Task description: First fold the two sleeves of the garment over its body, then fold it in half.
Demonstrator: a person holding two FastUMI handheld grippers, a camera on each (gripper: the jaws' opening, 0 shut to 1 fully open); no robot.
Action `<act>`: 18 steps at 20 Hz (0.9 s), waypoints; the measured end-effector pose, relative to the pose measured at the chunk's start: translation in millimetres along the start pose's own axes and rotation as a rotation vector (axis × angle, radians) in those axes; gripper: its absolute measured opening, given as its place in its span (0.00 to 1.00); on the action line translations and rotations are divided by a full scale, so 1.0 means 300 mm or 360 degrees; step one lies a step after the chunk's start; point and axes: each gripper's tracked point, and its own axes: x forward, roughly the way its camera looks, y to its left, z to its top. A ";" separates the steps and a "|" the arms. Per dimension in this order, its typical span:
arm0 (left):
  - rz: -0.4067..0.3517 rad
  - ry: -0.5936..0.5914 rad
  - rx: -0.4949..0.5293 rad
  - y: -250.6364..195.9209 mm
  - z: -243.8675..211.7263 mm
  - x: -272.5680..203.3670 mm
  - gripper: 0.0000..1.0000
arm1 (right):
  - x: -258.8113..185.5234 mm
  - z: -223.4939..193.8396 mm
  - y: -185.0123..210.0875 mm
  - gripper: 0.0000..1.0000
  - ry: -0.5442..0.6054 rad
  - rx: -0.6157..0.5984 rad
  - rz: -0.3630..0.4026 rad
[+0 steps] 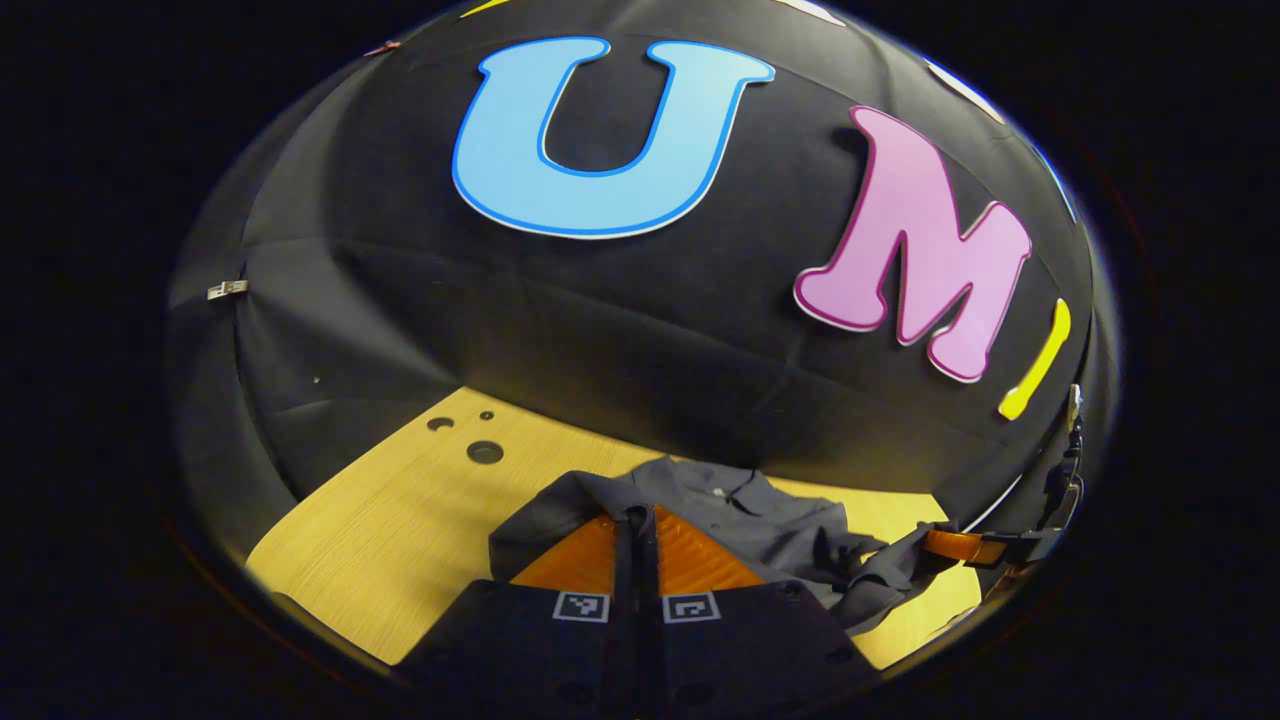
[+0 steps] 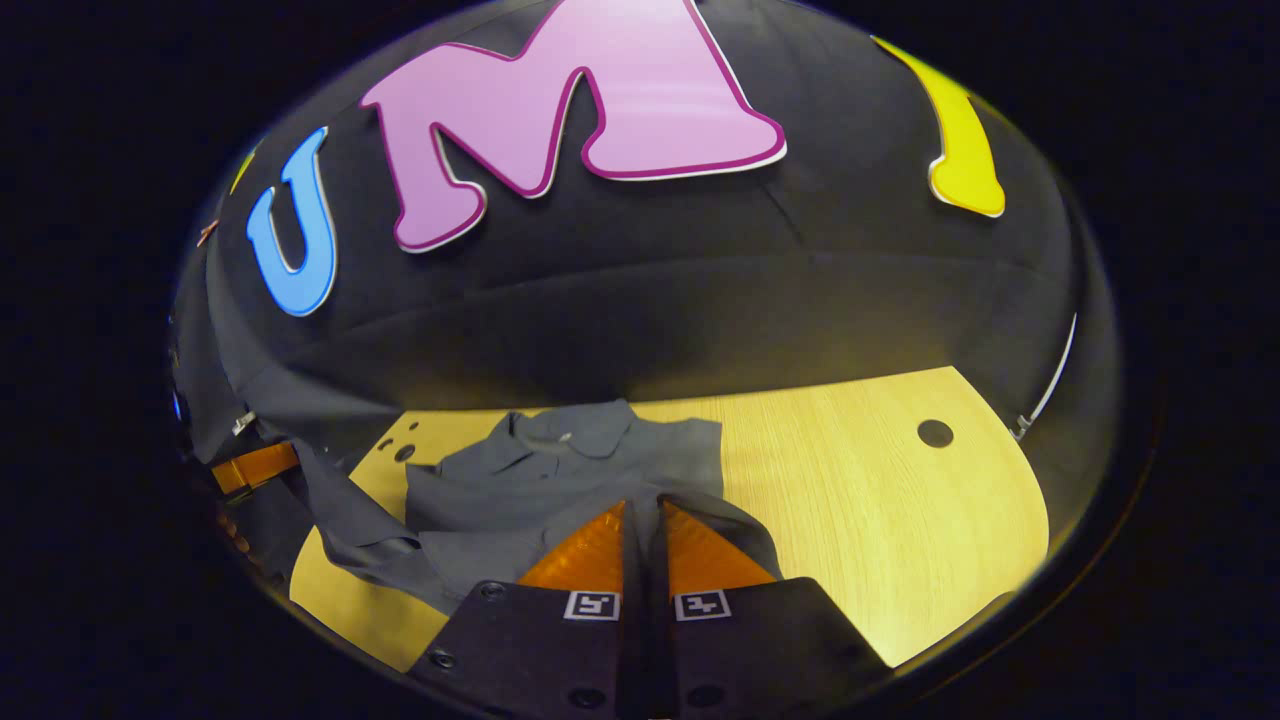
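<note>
- At the bottom centre of the left gripper view, the left gripper (image 1: pixel 638 520) is sitting with its two fingers drawn together, and a fold of the dark grey shirt (image 1: pixel 740 515) appears to be pinched between their tips.
- Just beyond those tips the shirt is lying crumpled on the wooden table (image 1: pixel 400 530), its collar (image 1: pixel 715 480) pointing toward the upper part of the frame, so the garment's long axis is running away from the tool.
- At the lower right of this view, the right gripper (image 1: pixel 960 545) is reaching in from the frame's edge with dark cloth bunched at its tip.

- At the bottom centre of the right gripper view, the right gripper (image 2: pixel 645 515) is likewise showing its fingers nearly closed, with shirt (image 2: pixel 560 480) fabric draped over and between their tips; it looks like a sleeve edge, though I cannot tell for sure.
- The collar (image 2: pixel 570 425) is lying above centre and the body is spreading to the left of the tool, over the table (image 2: pixel 880 480).
- At the left edge, the left gripper (image 2: pixel 260 465) is lifting a stretch of cloth off the table.
- Judging from this, each gripper is holding the shirt at its own side, so the coming fold is turning on carrying that cloth inward, across the long axis, onto the body.
</note>
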 end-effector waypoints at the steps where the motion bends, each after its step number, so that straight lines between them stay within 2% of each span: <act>1: 0.0011 -0.0010 -0.0030 0.005 0.012 0.044 0.05 | 0.034 0.030 -0.001 0.05 -0.0025 -0.0007 0.0001; 5: 0.0037 -0.0055 -0.0085 0.034 0.060 0.209 0.05 | 0.172 0.140 -0.002 0.05 -0.0136 0.0010 -0.0023; 9: 0.0014 -0.0062 -0.0091 0.042 0.087 0.396 0.05 | 0.300 0.189 -0.019 0.05 -0.0189 0.0014 -0.0084; 12: -0.0004 -0.0026 -0.0004 0.058 0.048 0.507 0.05 | 0.389 0.184 -0.046 0.05 -0.0207 0.0029 -0.0135; 15: 0.0029 0.0047 0.0108 0.065 -0.019 0.559 0.05 | 0.441 0.147 -0.093 0.05 -0.0185 0.0011 -0.0192; 18: 0.0057 0.0024 0.0170 0.035 0.000 0.543 0.13 | 0.445 0.103 -0.101 0.07 -0.0137 -0.0035 -0.0193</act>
